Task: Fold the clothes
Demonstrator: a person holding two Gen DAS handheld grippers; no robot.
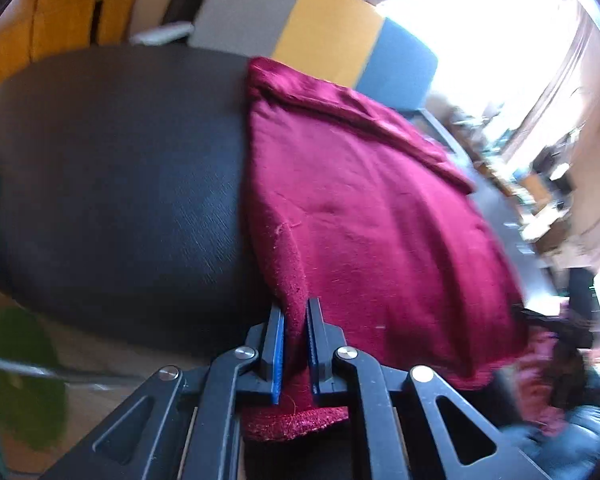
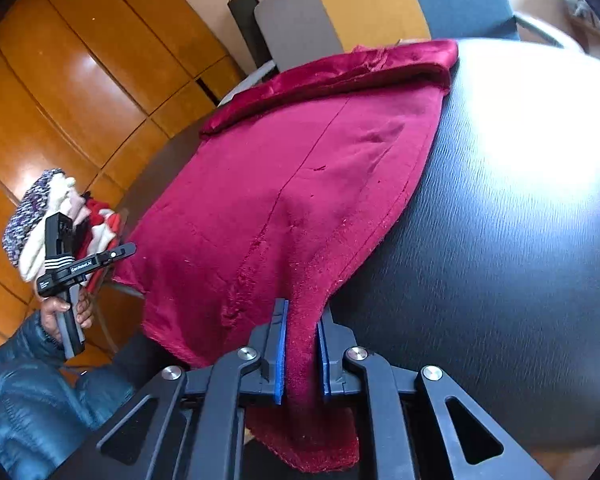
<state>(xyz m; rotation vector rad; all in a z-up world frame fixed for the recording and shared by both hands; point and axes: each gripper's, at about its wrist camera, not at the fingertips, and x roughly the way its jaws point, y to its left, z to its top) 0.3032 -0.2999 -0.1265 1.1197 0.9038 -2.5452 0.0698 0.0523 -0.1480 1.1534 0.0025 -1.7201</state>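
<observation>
Red garment (image 1: 372,208) lies on the black table (image 1: 120,180). Left gripper (image 1: 296,320) fingers pinch its near hem at 6 o'clock. Right gripper (image 2: 302,320) fingers pinch another hem corner.

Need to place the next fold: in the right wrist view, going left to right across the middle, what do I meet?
Wooden cabinet doors → left gripper in the person's hand → red garment, its near edge pinched in the right gripper → bare black table.

"genrobot.ai" on the left gripper (image 2: 118,251) body
</observation>
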